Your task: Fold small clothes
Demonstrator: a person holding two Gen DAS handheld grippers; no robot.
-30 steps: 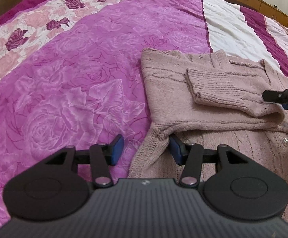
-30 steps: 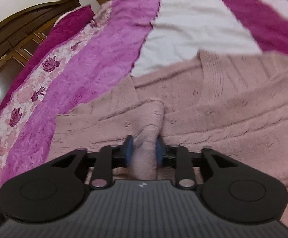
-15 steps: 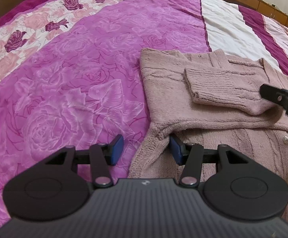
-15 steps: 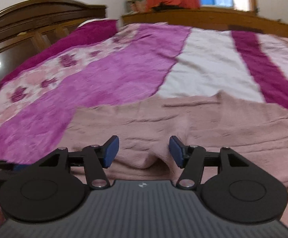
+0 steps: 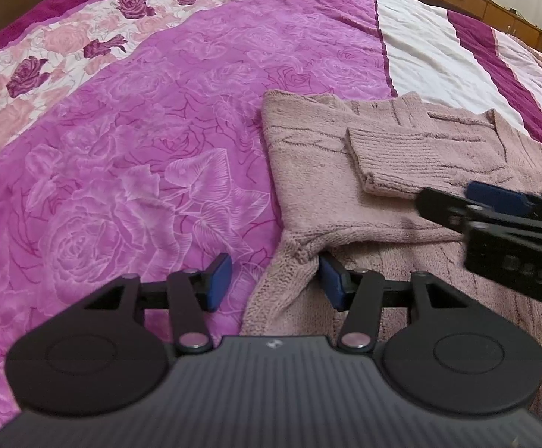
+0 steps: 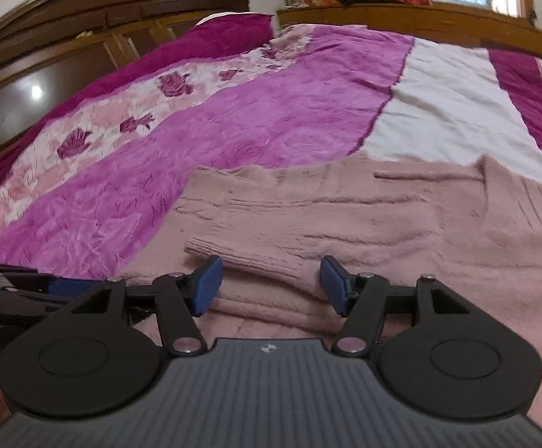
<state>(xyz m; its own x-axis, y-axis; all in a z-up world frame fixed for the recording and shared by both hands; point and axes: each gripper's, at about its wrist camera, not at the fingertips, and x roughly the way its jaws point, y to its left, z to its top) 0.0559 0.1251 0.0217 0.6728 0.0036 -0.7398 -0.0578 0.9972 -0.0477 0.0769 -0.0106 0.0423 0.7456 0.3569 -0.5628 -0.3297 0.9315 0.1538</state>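
A dusty-pink knitted cardigan [image 5: 308,171] lies flat on the bed's magenta rose-patterned bedspread [image 5: 140,156], one ribbed sleeve [image 5: 401,160] folded across its chest. The left tool [image 5: 274,280] stands half open, its pads straddling the cardigan's bunched left edge without pressing it. The right tool [image 6: 271,283] has just been opening; its jaws stand apart around the sleeve, holding nothing. A dark wooden headboard [image 6: 84,37] stands beyond.
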